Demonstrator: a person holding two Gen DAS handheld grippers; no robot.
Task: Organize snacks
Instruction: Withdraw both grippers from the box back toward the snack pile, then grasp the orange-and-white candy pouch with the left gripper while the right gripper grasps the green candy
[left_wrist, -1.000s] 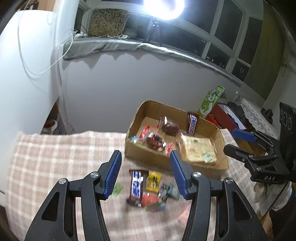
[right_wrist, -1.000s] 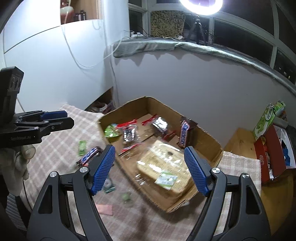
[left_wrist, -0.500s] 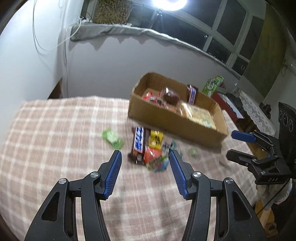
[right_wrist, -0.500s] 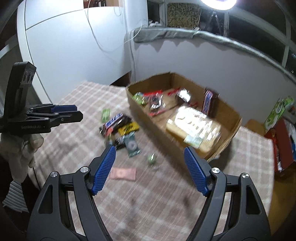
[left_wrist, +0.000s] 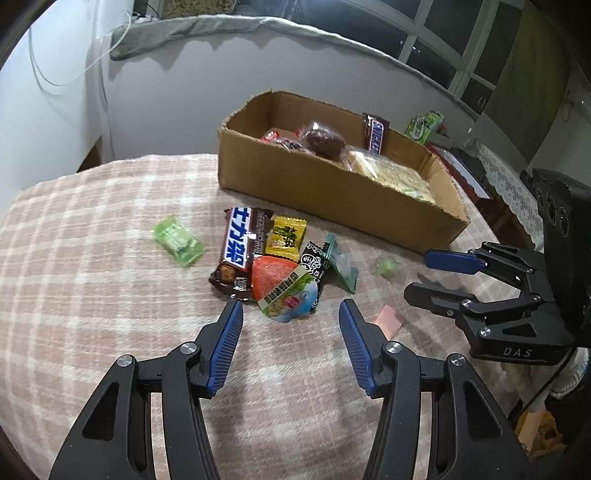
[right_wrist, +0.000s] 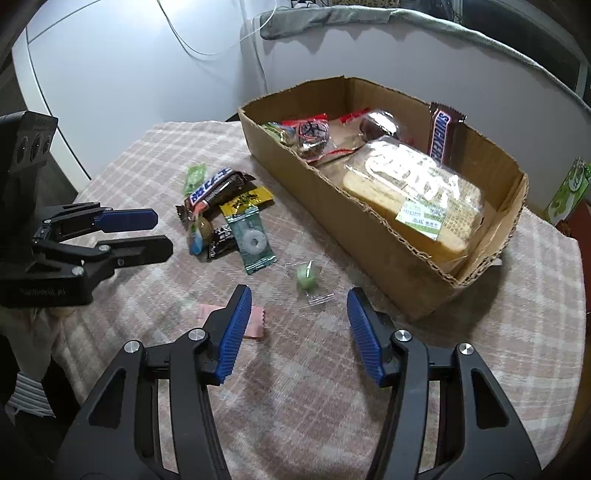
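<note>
Loose snacks lie on the plaid cloth before a cardboard box: a Snickers bar, a yellow packet, a jelly cup, a green mint packet and a green candy. My left gripper is open just short of the jelly cup, holding nothing. My right gripper has its jaws closing with nothing between the pads. A round green candy lies just ahead of its tips, and a pink wrapper sits under its left finger.
The box holds a bagged bread loaf, an upright Snickers and several small snacks. A green carton stands behind it. The two grippers sit close together over the cloth. The table edge drops off at the right.
Both grippers have come down toward the cloth and the loose pile, which now looks larger and nearer. The right gripper's jaws stand narrower than before.
</note>
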